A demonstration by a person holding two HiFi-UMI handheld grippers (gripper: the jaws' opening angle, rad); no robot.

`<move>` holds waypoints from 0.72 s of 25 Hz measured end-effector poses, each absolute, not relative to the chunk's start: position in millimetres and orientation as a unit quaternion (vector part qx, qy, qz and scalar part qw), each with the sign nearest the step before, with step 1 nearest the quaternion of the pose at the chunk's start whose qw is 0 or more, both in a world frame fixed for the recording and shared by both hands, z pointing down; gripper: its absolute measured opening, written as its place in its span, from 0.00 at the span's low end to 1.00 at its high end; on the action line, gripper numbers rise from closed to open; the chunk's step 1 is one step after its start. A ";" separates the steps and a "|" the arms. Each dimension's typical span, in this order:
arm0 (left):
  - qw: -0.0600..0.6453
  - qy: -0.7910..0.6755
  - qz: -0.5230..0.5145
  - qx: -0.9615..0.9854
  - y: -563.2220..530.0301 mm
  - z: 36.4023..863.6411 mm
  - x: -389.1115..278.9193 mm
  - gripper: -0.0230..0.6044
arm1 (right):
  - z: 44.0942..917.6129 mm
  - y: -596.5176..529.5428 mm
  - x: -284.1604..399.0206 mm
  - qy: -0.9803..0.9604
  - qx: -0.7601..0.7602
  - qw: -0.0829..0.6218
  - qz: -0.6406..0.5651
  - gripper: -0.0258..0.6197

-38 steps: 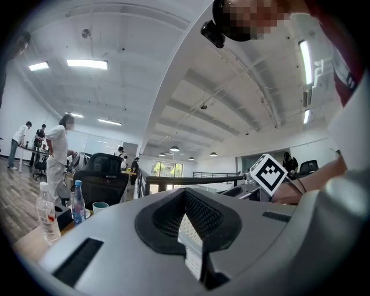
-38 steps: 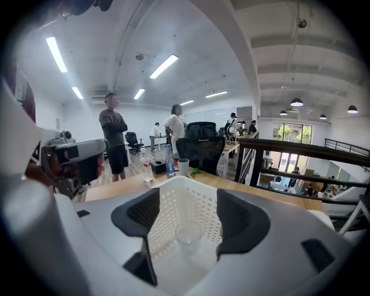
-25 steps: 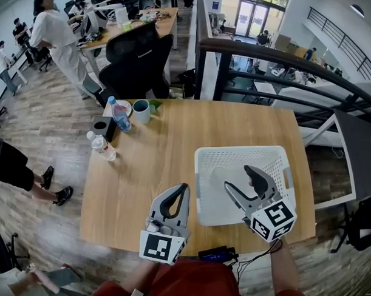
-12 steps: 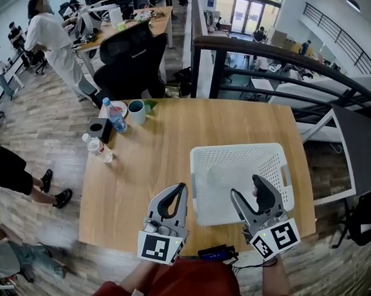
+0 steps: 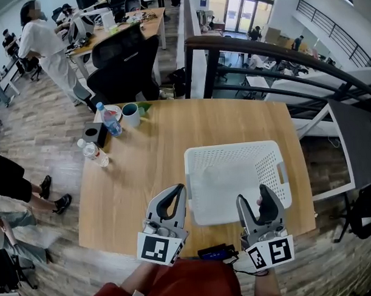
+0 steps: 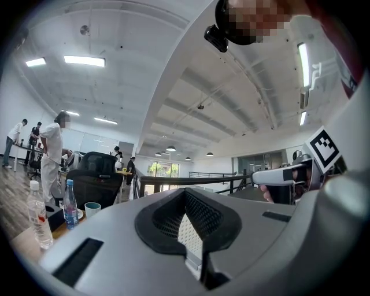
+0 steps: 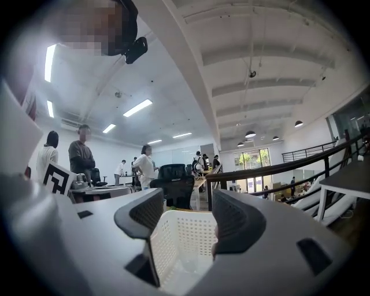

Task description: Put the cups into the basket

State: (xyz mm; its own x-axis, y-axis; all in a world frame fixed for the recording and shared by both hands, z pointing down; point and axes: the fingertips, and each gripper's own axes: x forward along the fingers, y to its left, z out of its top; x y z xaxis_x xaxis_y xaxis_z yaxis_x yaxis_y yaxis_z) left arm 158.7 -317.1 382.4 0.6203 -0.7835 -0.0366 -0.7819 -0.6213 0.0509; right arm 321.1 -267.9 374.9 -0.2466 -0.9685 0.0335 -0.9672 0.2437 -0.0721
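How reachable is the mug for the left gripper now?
Probably yes: only tabletop lies between the left gripper and the mug; basket sits right of that path, bottles left. Its shut jaws must open first.

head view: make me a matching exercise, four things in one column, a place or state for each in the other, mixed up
1 basket
2 cup
3 left gripper
4 office chair

a beyond the far edge of the table
b jaws together
c far left corner of the table
d right half of the table

Pairs: 1-d, 2-c, 3-b, 4-a
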 end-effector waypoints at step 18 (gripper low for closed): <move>0.012 -0.431 -0.024 0.902 -316.3 381.8 160.2 0.05 | 383.0 -258.4 334.3 0.768 -0.640 -0.005 -0.035 0.29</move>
State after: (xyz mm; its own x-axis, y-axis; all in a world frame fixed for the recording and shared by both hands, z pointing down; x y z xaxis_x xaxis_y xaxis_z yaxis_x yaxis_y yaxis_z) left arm 160.2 -316.3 381.8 0.6279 -0.7776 -0.0332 -0.7764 -0.6288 0.0430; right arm 334.3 -258.4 383.0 -0.1807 -0.9821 0.0524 -0.9828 0.1782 -0.0486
